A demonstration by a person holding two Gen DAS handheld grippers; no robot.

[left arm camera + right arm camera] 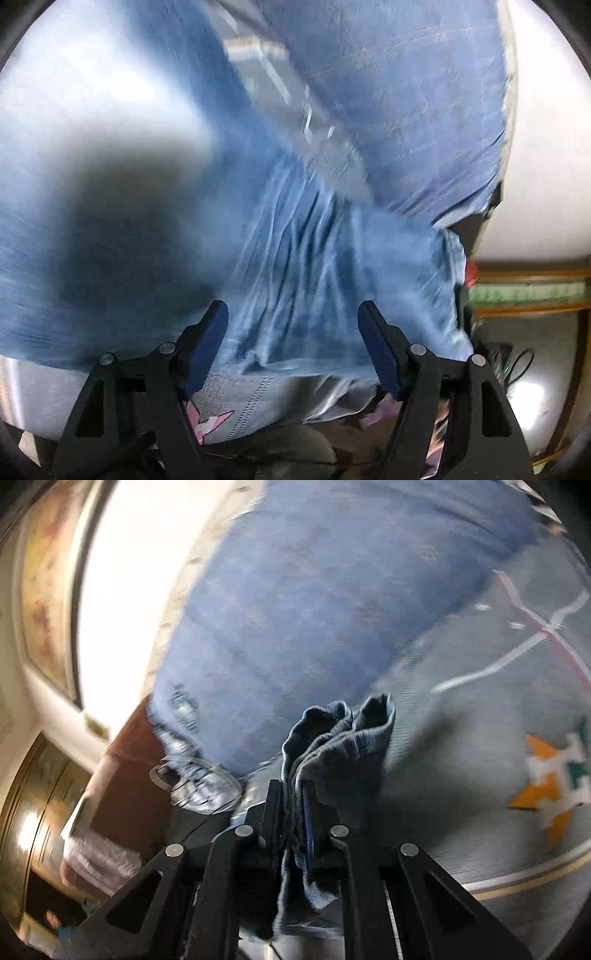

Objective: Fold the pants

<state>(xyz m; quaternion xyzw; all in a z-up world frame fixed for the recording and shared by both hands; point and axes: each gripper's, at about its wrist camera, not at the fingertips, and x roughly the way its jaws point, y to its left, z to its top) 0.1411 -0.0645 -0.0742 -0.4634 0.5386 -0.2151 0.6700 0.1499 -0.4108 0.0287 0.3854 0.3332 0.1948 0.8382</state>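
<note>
The pants are light blue denim, wrinkled and blurred by motion, filling most of the left wrist view just ahead of my left gripper. That gripper is open, its blue-padded fingers apart with nothing between them. In the right wrist view my right gripper is shut on a bunched edge of the pants, whose folded hem stands up past the fingertips and hangs down behind them. The rest of the garment is out of that view.
A blue bedsheet and a grey patterned blanket cover the bed below. A white wall stands at the right in the left view. A brown bedside unit and crumpled plastic lie at the left.
</note>
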